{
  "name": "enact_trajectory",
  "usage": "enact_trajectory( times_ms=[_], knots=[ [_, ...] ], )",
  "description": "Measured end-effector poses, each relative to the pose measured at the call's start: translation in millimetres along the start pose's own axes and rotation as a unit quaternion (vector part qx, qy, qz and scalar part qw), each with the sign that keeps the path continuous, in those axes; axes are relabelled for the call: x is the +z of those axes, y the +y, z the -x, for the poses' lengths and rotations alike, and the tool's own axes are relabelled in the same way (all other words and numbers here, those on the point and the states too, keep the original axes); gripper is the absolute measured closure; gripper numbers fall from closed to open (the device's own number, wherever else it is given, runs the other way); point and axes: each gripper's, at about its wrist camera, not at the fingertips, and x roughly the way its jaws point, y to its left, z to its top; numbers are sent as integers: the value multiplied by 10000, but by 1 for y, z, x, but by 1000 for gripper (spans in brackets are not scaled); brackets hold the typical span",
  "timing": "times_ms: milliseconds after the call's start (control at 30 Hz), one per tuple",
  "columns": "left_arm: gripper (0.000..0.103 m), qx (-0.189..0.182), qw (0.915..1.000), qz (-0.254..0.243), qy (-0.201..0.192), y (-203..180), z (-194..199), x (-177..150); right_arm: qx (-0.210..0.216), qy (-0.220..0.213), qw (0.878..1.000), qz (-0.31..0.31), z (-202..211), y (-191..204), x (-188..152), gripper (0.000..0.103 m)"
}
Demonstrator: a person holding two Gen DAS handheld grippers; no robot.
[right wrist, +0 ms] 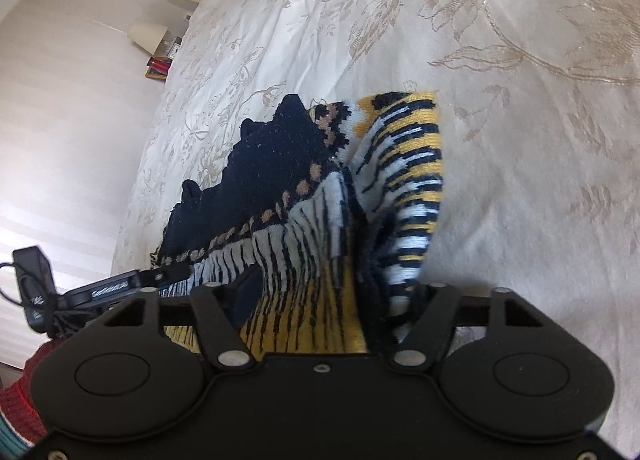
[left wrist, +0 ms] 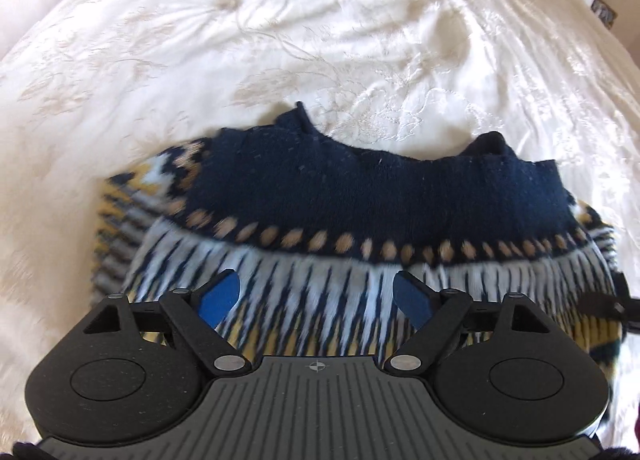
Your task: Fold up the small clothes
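Note:
A small knitted sweater, navy at the top with tan dots and white, navy and yellow stripes below, lies on the white bedspread. My left gripper is open, its blue pads spread above the striped part with nothing between them. In the right wrist view the sweater is bunched up against my right gripper. Striped fabric fills the space between its fingers. The fingertips are hidden by the cloth, so the grip is unclear.
The embroidered bedspread stretches all around the sweater. A lamp and bedside items stand by the wall at the bed's edge. The left gripper's body shows at the left of the right wrist view.

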Motion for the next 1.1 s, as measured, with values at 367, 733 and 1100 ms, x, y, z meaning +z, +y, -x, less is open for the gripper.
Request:
enact_trajectory(
  times_ms=[367,733,1100],
  knots=[
    [19,58,9965,822,153,75,68,-81,-849,-112,9956,374,18,66,-4,71],
    [19,-285,9961,826,153,137,102,-118,-911,-109,9918,887,0,191,-18,72],
    [19,-360,9961,795,113,198,112,-127,-1053,335,9868,1182,-107,273,-53,73]
  ],
)
